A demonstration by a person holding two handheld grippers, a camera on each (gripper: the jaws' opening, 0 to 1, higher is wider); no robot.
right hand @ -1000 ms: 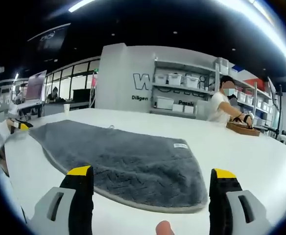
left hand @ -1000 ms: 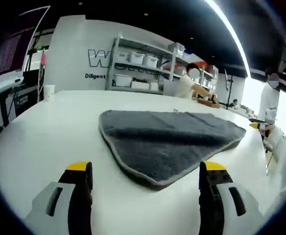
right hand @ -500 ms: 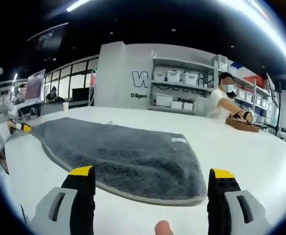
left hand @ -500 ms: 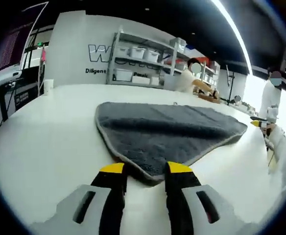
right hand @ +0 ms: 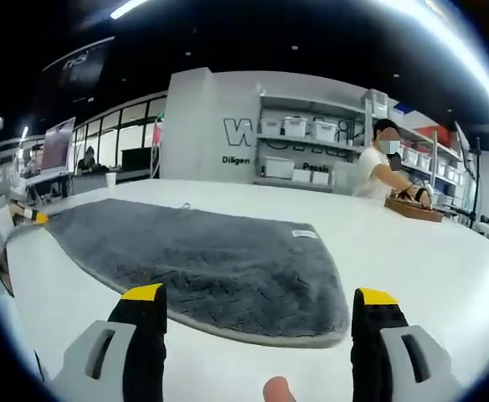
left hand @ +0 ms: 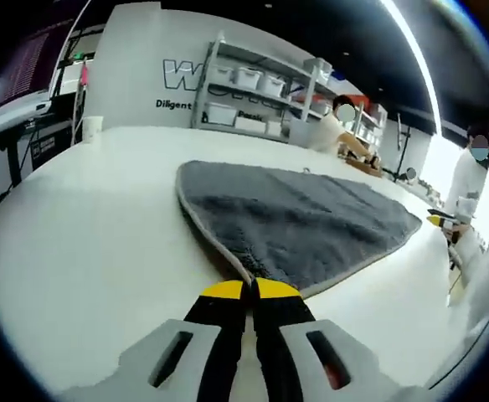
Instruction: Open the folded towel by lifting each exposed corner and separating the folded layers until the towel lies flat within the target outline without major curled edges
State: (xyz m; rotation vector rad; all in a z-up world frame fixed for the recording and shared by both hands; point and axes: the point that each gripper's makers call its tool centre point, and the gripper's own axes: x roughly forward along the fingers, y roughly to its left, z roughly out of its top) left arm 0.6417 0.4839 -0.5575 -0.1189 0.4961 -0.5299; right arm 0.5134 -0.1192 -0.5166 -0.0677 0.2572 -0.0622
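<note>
In the left gripper view, the left hand-held gripper [left hand: 250,290] sits at the bottom centre of the frame with its yellow-tipped jaws pressed together on the nearest corner of the grey towel [left hand: 299,222]. The towel spreads from that pinched corner up toward the middle and right of the frame, lying on the white tabletop [left hand: 85,226]; its pale edge runs up the left side from the jaws. Whether the corner is lifted off the surface is hard to judge from this angle.

In the right gripper view, the right hand-held gripper [right hand: 259,303] is at the bottom of the frame with its jaws spread wide and nothing between them. The towel [right hand: 203,264] lies across the left and centre of the frame, its rounded near edge just beyond the jaw tips, with a small white label [right hand: 304,234] on its upper right part. A fingertip [right hand: 273,389] shows at the bottom edge. Shelving with white bins [right hand: 299,127] stands in the upper centre.
</note>
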